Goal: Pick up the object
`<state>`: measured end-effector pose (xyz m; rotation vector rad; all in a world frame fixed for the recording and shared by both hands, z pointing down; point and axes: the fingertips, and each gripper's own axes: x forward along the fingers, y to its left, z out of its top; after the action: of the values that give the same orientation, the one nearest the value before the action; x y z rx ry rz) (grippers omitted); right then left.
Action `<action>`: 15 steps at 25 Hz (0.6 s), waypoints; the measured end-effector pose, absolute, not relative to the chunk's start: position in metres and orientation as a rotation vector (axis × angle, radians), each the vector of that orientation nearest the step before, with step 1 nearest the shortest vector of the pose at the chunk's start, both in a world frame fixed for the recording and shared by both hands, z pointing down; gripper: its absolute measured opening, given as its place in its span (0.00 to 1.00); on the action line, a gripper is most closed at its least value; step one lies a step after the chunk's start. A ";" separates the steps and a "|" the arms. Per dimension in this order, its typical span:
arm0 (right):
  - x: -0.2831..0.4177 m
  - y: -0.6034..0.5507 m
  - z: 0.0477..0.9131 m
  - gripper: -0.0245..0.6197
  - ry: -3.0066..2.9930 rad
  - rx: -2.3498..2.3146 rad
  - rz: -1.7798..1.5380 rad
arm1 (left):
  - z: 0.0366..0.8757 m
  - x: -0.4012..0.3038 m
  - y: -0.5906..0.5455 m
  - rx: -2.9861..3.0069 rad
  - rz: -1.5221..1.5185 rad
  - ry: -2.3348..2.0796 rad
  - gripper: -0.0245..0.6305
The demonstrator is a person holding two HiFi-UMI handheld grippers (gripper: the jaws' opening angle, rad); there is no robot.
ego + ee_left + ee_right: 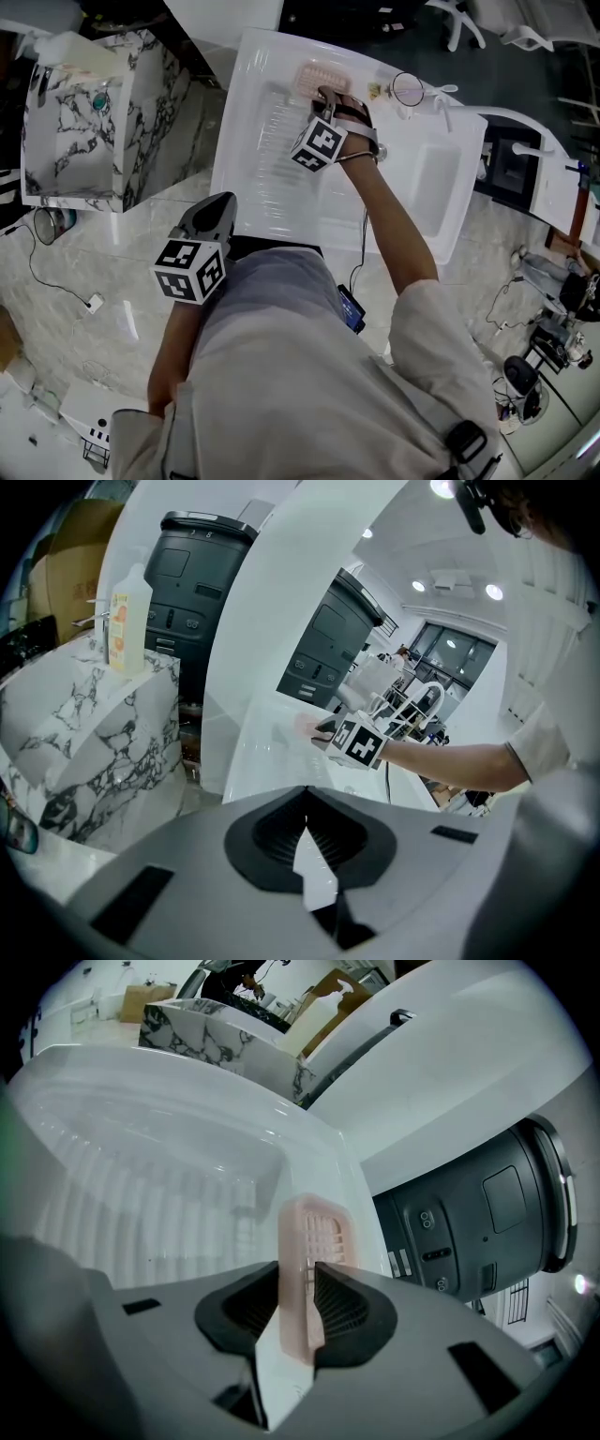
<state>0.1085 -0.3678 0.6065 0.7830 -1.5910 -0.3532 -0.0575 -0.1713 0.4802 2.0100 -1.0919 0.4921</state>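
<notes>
A pink slotted soap dish (312,77) sits at the far rim of the white sink unit (246,122), beyond its ribbed draining board. My right gripper (325,94) reaches over the board to it. In the right gripper view the dish (317,1232) stands on edge between the jaws of the right gripper (298,1288), with both pads against its sides. My left gripper (221,202) hangs near the sink's front edge, jaws together and empty. In the left gripper view its tips (305,819) meet, and the right gripper (330,731) shows far off.
A basin (436,183) lies right of the draining board, with a tap (441,94) behind it. A marble-patterned cabinet (84,122) stands to the left, a bottle (127,621) on top. A dark grey bin (487,1204) stands behind the sink. Cables (56,272) trail on the floor.
</notes>
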 end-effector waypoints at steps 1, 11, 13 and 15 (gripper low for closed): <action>0.109 -0.368 0.605 0.22 -1.591 0.787 -0.353 | 0.480 -0.058 -0.171 2.011 0.491 -1.092 0.04; 0.106 -0.366 0.595 0.17 -1.598 0.811 -0.348 | 0.480 -0.061 -0.171 2.026 0.485 -1.087 0.04; 0.106 -0.366 0.593 0.17 -1.596 0.812 -0.343 | 0.478 -0.062 -0.171 2.031 0.482 -1.085 0.04; 0.107 -0.364 0.592 0.17 -1.597 0.816 -0.334 | 0.477 -0.063 -0.170 2.034 0.479 -1.084 0.04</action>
<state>0.1067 -0.3638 0.5920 0.8155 -1.5975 -0.3341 -0.0627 -0.1704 0.4772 2.0337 -1.0840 0.4787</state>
